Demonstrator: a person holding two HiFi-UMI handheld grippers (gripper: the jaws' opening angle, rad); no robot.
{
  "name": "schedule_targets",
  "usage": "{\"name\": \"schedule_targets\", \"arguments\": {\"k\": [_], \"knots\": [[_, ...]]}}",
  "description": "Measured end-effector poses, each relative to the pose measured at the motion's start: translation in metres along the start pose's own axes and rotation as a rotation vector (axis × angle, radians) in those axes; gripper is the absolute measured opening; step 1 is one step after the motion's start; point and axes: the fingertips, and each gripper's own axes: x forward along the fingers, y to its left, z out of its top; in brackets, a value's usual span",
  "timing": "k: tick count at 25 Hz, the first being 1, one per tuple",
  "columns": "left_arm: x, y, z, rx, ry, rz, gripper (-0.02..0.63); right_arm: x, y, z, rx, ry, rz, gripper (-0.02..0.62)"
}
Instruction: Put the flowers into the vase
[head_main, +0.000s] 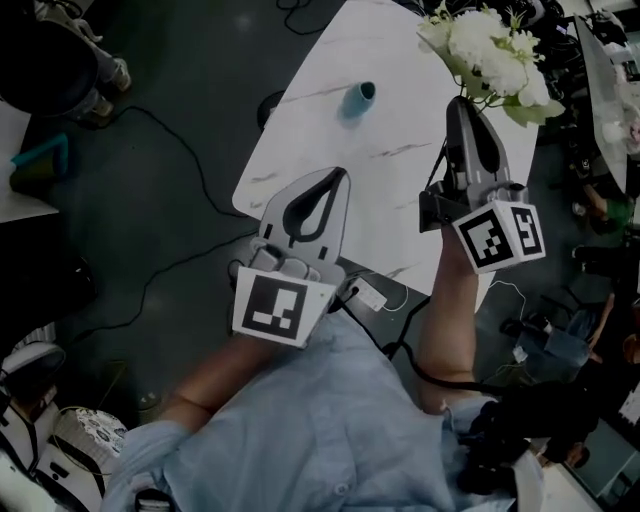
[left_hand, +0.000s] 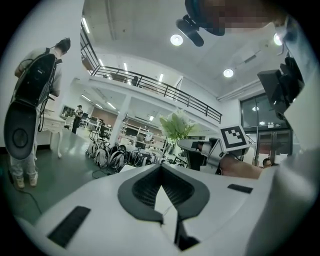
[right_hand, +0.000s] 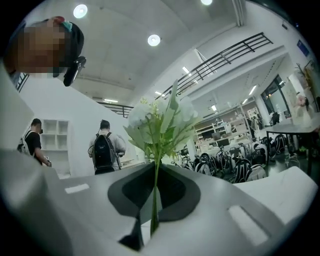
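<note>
The flowers (head_main: 490, 52), a white bunch with green leaves, are held by the right gripper (head_main: 462, 106). In the right gripper view, its jaws are pressed together on the green stem (right_hand: 154, 200). The stem runs out along the gripper's own line, with the blooms (right_hand: 160, 117) beyond the jaw tips. In the head view the bunch hangs over the far right part of the white table (head_main: 310, 120).

The vase (head_main: 358, 98) is a small teal cylinder standing on the table. It lies to the left of the right gripper's tips, apart from the blooms. Its mouth shows dark, and no stem or other content is visible in it. The stem end is hidden behind the jaws, so it likely needs tipping downward before it can enter the mouth.

The left gripper (head_main: 338, 176) has its jaws pressed together on nothing. In the head view its tips lie nearer the vase than the right gripper's do. It is positioned to steady the vase if needed.
</note>
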Motion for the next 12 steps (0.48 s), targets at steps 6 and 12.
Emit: {"name": "schedule_targets", "arguments": {"k": [6, 12], "knots": [[0.000, 0.003, -0.012, -0.018, 0.002, 0.018, 0.005, 0.009, 0.002, 0.002, 0.001, -0.087, 0.052, 0.009], [0.023, 0.034, -0.020, -0.057, 0.033, 0.049, 0.005, 0.050, -0.008, -0.006, 0.013, -0.117, 0.086, 0.009]]}}
